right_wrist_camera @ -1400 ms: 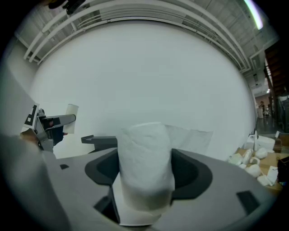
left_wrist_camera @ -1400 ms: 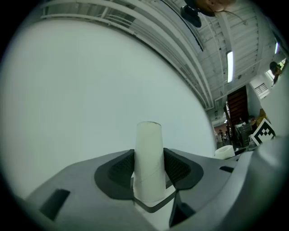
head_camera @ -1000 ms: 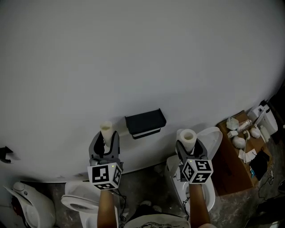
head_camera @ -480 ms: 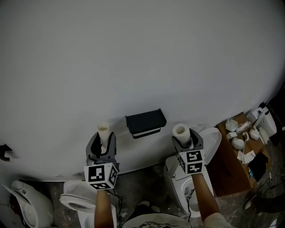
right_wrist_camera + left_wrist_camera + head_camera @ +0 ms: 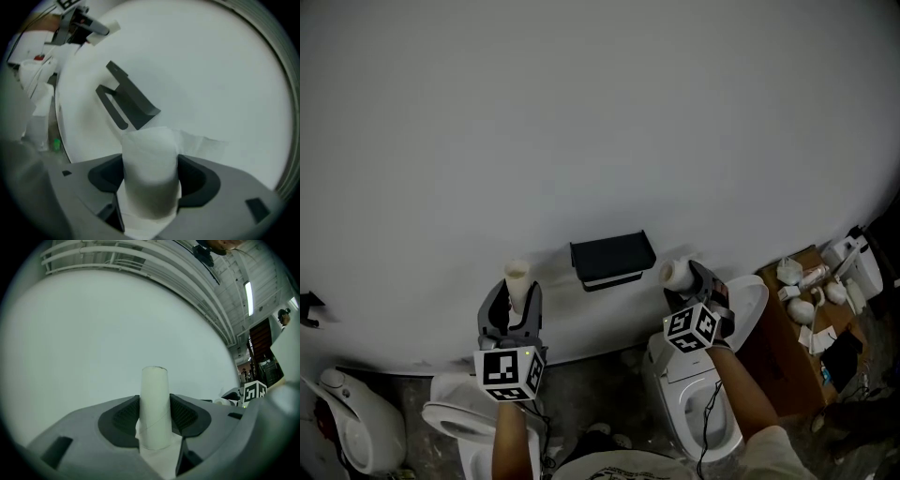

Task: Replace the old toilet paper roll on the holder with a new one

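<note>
Right hand-held gripper [image 5: 695, 284] clamped new roll [image 5: 677, 273], tipped sideways beside holder [image 5: 612, 259]; best to align its bore with holder's arm, slide level. Left hand-held gripper [image 5: 515, 306] gripped old core [image 5: 517, 280].

A mock bathroom set up inside an industrial hall — several toilets [image 5: 452, 424] stand side by side on a bare concrete floor [image 5: 605, 377] below a plain white wall [image 5: 581, 112] bearing a black paper holder [image 5: 612, 256]. A cluttered wooden table [image 5: 783, 361] sits at the right, and overhead is a high ribbed roof [image 5: 140, 258] with a strip light [image 5: 248, 297].
</note>
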Demonstrator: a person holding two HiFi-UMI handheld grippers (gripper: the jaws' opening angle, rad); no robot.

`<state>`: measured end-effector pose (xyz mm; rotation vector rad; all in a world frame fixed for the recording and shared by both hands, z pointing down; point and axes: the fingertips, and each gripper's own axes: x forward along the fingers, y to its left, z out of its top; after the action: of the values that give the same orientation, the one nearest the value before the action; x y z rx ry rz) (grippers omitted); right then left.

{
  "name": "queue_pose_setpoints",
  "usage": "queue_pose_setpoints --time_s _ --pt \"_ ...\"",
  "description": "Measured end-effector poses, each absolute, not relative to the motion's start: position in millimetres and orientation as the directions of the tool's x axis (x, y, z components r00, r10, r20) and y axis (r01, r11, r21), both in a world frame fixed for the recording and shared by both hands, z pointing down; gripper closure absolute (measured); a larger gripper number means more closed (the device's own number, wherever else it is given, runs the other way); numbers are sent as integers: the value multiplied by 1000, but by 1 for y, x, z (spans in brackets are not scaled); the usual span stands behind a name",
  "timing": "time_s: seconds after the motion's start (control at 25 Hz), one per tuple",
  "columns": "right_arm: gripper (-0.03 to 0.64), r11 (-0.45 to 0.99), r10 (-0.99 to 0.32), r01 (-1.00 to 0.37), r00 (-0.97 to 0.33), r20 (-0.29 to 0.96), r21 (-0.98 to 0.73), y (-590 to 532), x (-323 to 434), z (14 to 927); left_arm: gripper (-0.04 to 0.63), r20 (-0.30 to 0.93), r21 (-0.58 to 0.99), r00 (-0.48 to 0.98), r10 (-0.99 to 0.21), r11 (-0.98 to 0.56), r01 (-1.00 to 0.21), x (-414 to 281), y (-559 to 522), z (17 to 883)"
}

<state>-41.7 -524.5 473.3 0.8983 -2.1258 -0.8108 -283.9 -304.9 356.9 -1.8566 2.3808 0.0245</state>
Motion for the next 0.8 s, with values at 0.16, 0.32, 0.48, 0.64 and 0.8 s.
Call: queue_pose_setpoints --time_s 0.16,0.32,0.48,0.64,0.8 --pt "290 491 -796 -188 -494 350 851 -536 -46 483 396 -100 -67 -251 -963 258 -964 -288 -300 359" --pt "290 434 -800 -58 -483 355 899 -539 -55 491 396 -95 -67 -268 -959 275 -959 -294 -293 362" --pt "290 433 -784 -4 -495 375 901 -536 -66 498 396 -93 -69 -282 -955 289 -955 -297 -288 362" --pt "290 446 -775 -5 -503 383 895 -536 -71 502 396 -95 -59 -297 -950 303 -951 -298 -284 361" --pt "290 458 -767 -4 -507 393 889 -534 -79 507 396 -91 -60 -312 -946 318 -946 -303 -279 362"
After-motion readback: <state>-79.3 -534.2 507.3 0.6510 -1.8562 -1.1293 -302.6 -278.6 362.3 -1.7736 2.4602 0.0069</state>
